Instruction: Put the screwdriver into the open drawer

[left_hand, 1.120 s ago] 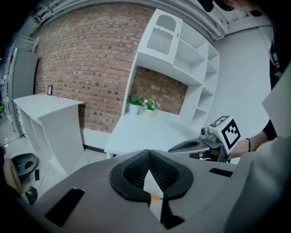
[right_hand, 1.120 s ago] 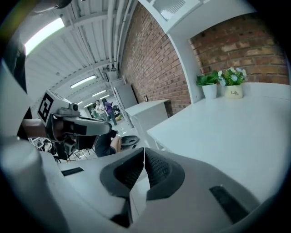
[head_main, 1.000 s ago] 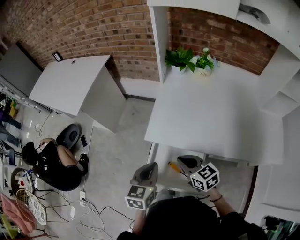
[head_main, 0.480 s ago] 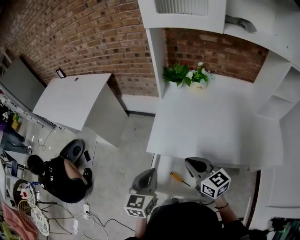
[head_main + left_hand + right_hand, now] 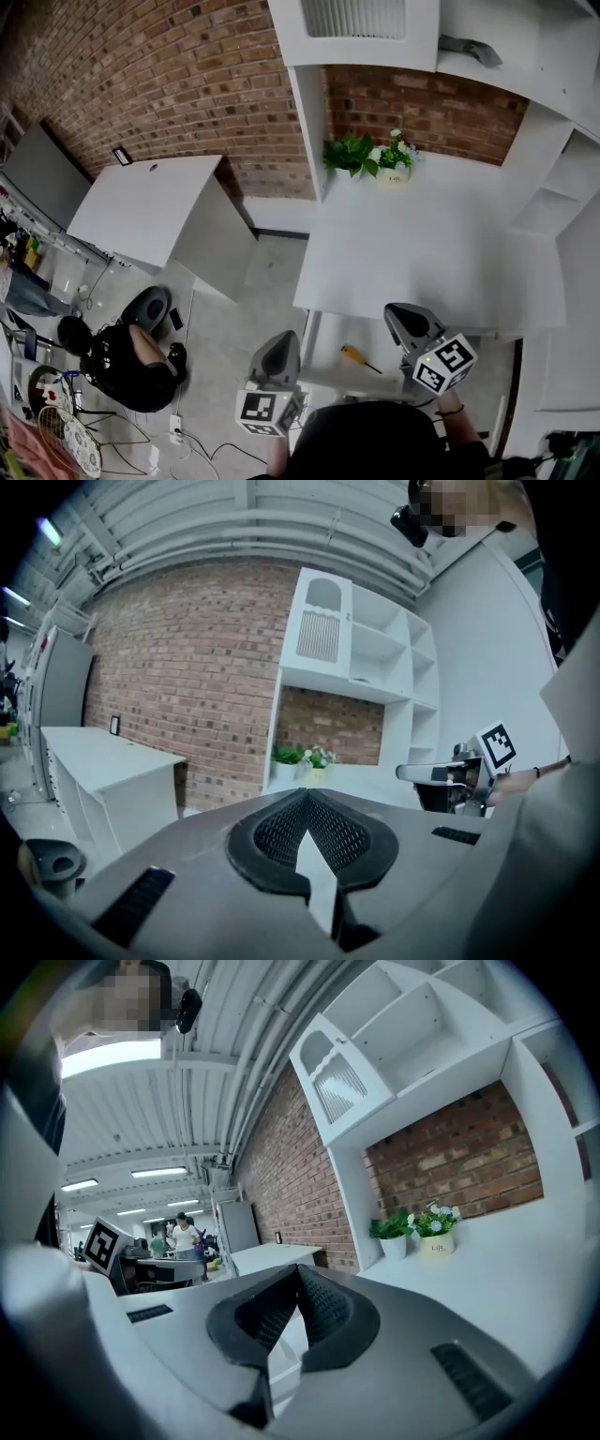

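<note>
Nearest us, our left gripper (image 5: 282,339) and right gripper (image 5: 400,315) hang over the front of the open drawer (image 5: 325,349), each with its fingers pressed together and pinching nothing. Between them the screwdriver (image 5: 359,357) lies on the drawer's floor, its yellow handle towards the left gripper, clear of both. Beyond stretches the white desk (image 5: 422,244), with small potted plants (image 5: 370,155) at its back by the brick wall (image 5: 187,84).

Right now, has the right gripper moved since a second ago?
Yes. The right gripper, shut, has drawn up and right from the screwdriver lying in the drawer, and now overlaps the desk's front edge.
</note>
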### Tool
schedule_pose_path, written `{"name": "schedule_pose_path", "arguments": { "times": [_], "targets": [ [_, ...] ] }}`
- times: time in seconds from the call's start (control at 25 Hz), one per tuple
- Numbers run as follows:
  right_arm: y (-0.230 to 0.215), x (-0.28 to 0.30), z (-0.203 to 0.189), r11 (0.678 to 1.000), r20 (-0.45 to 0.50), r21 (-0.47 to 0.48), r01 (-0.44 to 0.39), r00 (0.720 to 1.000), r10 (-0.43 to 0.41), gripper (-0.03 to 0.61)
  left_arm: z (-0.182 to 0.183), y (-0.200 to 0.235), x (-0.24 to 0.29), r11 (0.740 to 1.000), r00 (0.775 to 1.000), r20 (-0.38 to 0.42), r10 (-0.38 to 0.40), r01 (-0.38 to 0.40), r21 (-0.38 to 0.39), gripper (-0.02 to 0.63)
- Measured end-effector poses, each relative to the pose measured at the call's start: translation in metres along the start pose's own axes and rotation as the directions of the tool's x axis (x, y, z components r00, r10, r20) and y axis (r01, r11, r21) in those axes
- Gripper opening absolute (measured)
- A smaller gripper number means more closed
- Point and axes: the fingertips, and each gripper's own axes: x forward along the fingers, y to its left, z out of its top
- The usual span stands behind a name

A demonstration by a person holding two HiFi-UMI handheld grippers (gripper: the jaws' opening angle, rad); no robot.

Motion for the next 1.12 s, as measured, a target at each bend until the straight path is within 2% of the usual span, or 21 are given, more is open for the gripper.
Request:
{"name": "schedule_pose_path", "arguments": {
  "times": [0.48, 1.12],
  "targets": [
    [-0.025, -0.022, 0.029, 0.994, 0.125, -0.004, 0.111, 0.986, -0.110, 0.015, 0.023, 0.018, -0.016, 0.997, 0.993, 0.091, 0.076, -0.079, 0.024, 0.009],
    [-0.028, -0.026, 0.029, 0.991, 0.131, -0.017, 0.129, 0.983, -0.126, 0.015, 0.028, 0.018, -0.016, 0.994, 0.990, 0.101, 0.094, -0.099, 0.046, 0.009]
  ]
}}
